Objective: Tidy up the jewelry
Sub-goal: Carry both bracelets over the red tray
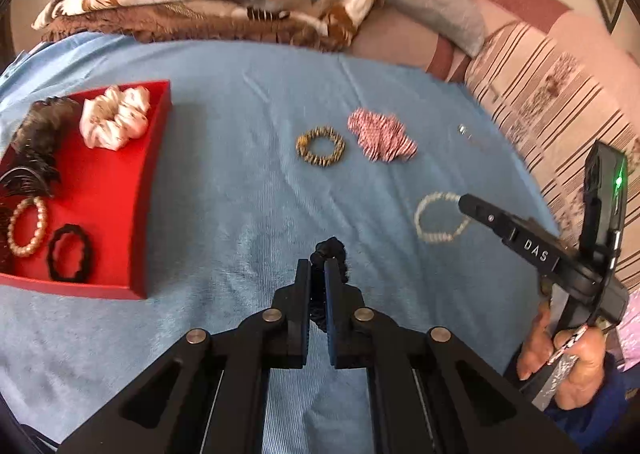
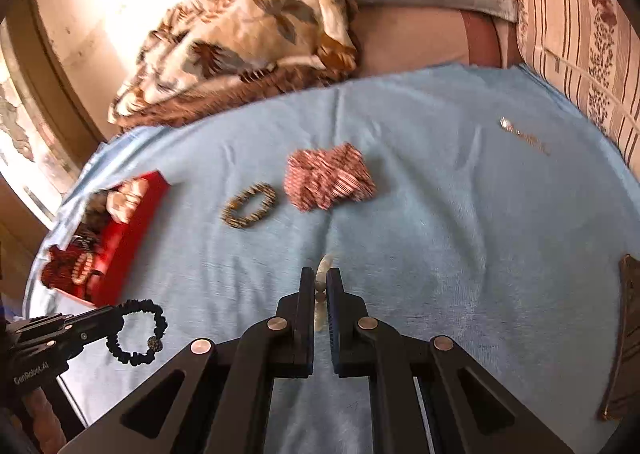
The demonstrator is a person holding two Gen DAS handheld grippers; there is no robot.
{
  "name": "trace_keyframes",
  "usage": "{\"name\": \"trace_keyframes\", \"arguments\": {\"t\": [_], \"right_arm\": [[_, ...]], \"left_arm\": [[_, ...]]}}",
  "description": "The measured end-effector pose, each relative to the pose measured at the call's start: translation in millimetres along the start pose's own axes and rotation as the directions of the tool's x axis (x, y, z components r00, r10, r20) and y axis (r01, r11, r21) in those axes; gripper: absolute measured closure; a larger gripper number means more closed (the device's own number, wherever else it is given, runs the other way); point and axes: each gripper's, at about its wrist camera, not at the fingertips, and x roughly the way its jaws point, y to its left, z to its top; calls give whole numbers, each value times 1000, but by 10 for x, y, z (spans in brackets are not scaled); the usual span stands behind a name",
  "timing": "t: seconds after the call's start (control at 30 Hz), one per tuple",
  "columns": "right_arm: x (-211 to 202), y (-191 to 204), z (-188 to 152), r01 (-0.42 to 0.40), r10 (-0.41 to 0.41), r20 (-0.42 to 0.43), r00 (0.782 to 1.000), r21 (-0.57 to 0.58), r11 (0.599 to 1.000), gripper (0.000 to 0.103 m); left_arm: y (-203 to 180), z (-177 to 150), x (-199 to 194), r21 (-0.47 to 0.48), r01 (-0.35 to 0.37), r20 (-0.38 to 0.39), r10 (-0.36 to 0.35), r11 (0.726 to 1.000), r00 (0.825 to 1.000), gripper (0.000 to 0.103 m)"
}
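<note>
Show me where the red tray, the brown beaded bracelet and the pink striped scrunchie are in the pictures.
red tray [image 1: 104, 214]: left wrist view, on its bare red floor.
brown beaded bracelet [image 1: 338, 142]: left wrist view, on the ring's right side.
pink striped scrunchie [image 2: 328, 178]: right wrist view, on its middle folds.

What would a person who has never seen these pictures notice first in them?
Most striking is the red tray at the left of the blue cloth, holding scrunchies and bracelets. Next, both tools are busy: the left gripper is shut on a black bracelet, and the right gripper is shut on a pearl bracelet. A pink scrunchie lies loose mid-cloth.
</note>
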Motion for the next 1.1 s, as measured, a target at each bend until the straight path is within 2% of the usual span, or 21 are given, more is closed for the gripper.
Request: {"name": "trace_keyframes", "arguments": {"t": [0.1,0.3,0.47,0.7,0.9,1.1], "right_arm": [[-163,44,6,-34,33,13,999,16,999,96],[-398,231,34,-84,84,25,996,22,996,96],[-569,558,103,-115,117,33,993,-43,992,96],[-569,1140,190,-174,177,9,984,-138,975,96],[-370,1708,257,-230,227,-41,973,-209,950,96],[-159,2261,334,-261,249,-78,965,-283,923,96]], "left_arm": [[35,-6,-218,-17,4,39,-3,1000,999,97],[284,-60,-646,-64,-38,117,45,997,992,97],[756,-73,-977,-167,-85,163,113,982,980,97],[1549,-79,-1314,-292,-166,181,225,942,957,97],[2038,-33,-1343,-389,-101,183,184,916,966,97],[2195,317,-1197,-386,-8,203,93,923,975,97]]}}
